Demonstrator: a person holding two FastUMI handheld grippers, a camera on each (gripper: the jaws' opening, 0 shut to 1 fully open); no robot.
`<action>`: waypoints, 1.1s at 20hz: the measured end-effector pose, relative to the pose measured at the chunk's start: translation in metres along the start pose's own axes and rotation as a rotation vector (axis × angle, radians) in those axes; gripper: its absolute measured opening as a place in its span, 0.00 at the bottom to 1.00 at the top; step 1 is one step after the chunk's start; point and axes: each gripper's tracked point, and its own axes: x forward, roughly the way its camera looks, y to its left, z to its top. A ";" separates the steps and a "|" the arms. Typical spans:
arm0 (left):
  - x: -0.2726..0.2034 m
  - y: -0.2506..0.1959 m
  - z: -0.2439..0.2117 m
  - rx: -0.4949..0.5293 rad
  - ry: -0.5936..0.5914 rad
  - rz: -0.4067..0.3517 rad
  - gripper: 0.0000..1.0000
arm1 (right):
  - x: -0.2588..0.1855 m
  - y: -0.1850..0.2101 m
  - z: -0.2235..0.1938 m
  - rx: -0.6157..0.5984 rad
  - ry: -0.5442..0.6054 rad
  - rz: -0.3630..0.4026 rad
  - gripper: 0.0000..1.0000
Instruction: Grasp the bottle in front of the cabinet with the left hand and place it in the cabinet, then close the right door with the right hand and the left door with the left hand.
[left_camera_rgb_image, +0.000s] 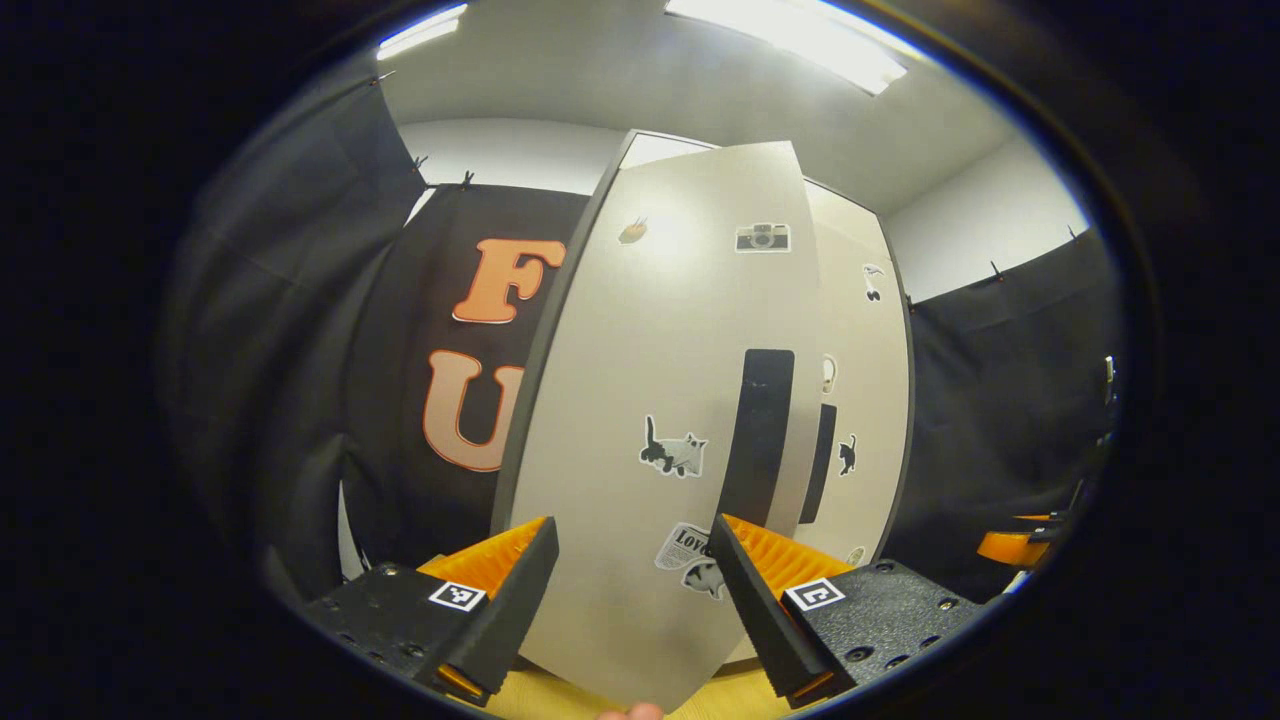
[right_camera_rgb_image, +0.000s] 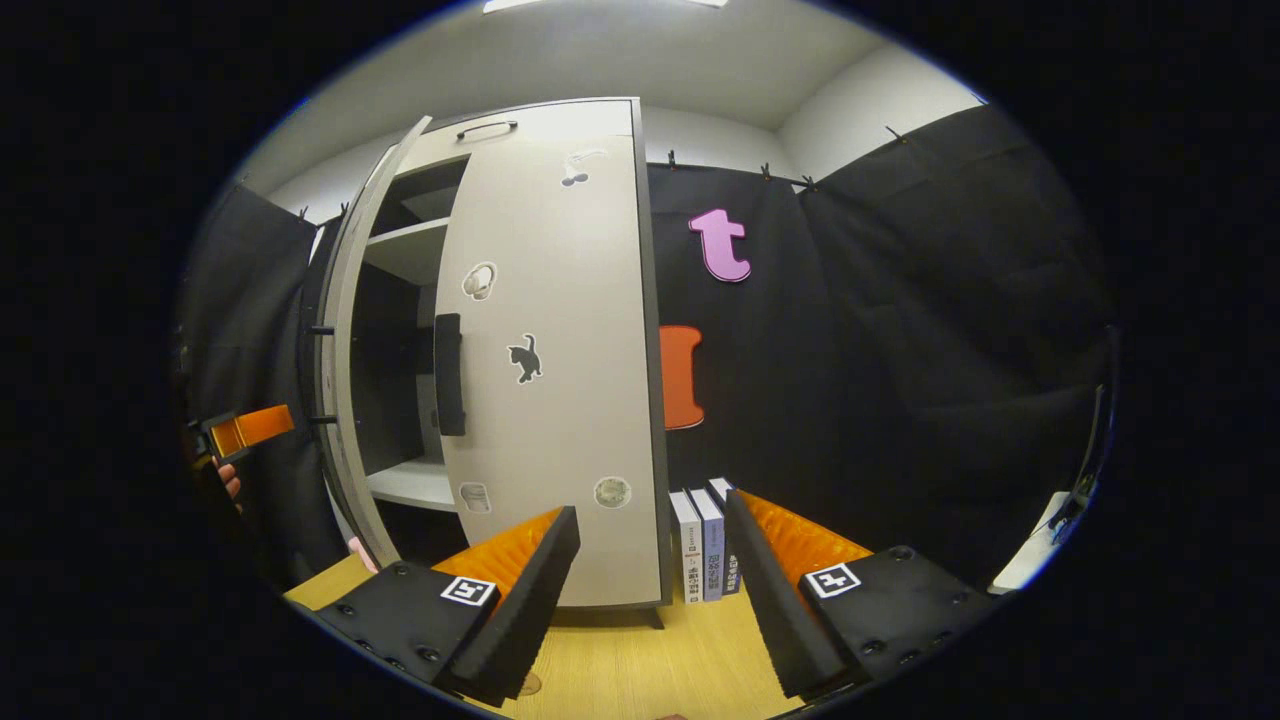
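Note:
The pale cabinet's left door (left_camera_rgb_image: 640, 350) stands ajar, swung out close in front of my left gripper (left_camera_rgb_image: 632, 525), which is open with nothing between its fingers. The door's black handle (left_camera_rgb_image: 758, 430) rises just above the right finger. Behind it the right door (left_camera_rgb_image: 865, 400) lies flush with the cabinet. In the right gripper view that right door (right_camera_rgb_image: 560, 400) is shut and the left door (right_camera_rgb_image: 345, 380) shows edge-on, with shelves (right_camera_rgb_image: 405, 485) visible in the gap. My right gripper (right_camera_rgb_image: 652, 505) is open and empty, a little back from the right door's lower corner.
Three upright books (right_camera_rgb_image: 705, 545) stand on the wooden table (right_camera_rgb_image: 640, 650) against the cabinet's right side. The other gripper (right_camera_rgb_image: 250, 428) and a hand (right_camera_rgb_image: 228, 482) show at the far left, beyond the open door. Black cloth walls close in all round.

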 end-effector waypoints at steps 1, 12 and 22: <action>0.004 -0.005 -0.001 0.004 -0.001 -0.008 0.93 | -0.001 -0.003 0.000 -0.001 0.002 -0.007 0.96; 0.060 -0.039 -0.018 0.068 0.015 -0.029 0.94 | -0.005 -0.027 -0.004 0.008 0.020 -0.068 0.96; 0.085 -0.039 -0.032 0.008 0.024 -0.041 0.94 | -0.012 -0.025 0.001 0.017 0.025 -0.070 0.96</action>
